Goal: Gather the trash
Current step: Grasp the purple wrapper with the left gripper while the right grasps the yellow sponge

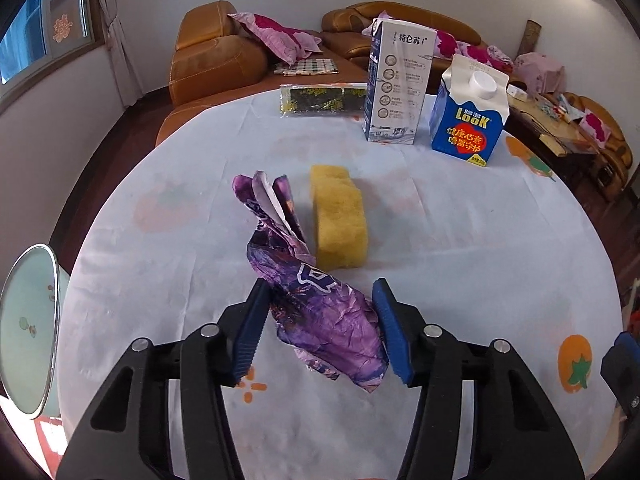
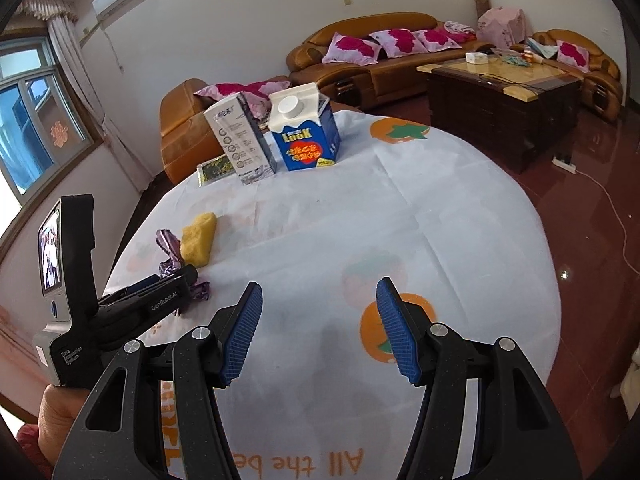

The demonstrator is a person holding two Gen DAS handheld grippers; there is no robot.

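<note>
A crumpled purple wrapper (image 1: 320,308) lies on the white tablecloth (image 1: 460,280), its twisted end reaching up beside a yellow sponge (image 1: 340,220). My left gripper (image 1: 320,286) straddles the wrapper's wide end, and both blue pads (image 1: 250,332) touch its sides. In the right wrist view the left gripper (image 2: 188,280) shows from the side over the wrapper (image 2: 168,244), next to the sponge (image 2: 198,240). My right gripper (image 2: 320,284) hangs open over bare cloth near the table's front, with nothing between its fingers.
A tall white carton (image 1: 396,84) and a blue carton (image 1: 468,116) stand at the far side, with a dark flat packet (image 1: 320,100) to their left. A round glass lid (image 1: 28,328) sits off the table's left edge. Sofas and a coffee table (image 2: 500,92) stand beyond.
</note>
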